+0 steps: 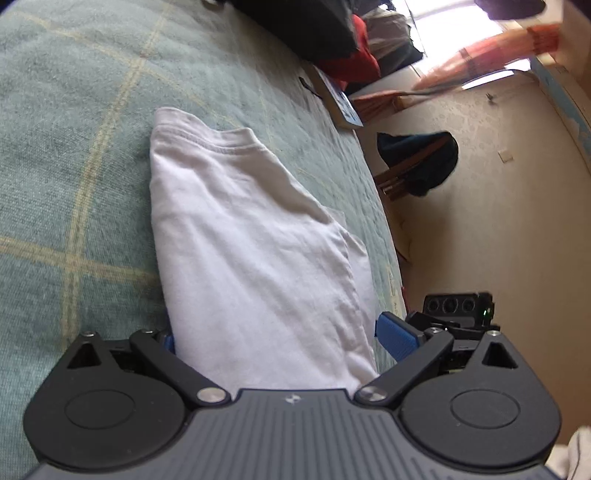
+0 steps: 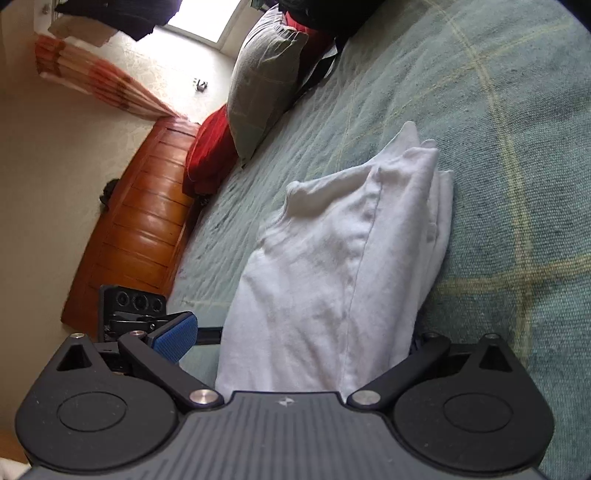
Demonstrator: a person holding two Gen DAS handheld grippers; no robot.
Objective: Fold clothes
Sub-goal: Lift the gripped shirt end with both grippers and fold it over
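Both the left gripper and right gripper stand wide open around the folded white cotton shirt at frame centre on the green checked bedspread — seemingly late folding; next, close and lift.

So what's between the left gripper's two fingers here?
The folded white garment fills the gap between the left gripper's open blue pads, in the left wrist view.

A green quilted bedspread with pale yellow check lines covered the bed. A grey-green pillow leaned against a red cushion, beside an orange-brown wooden panel. An orange striped curtain hung near the bright window.
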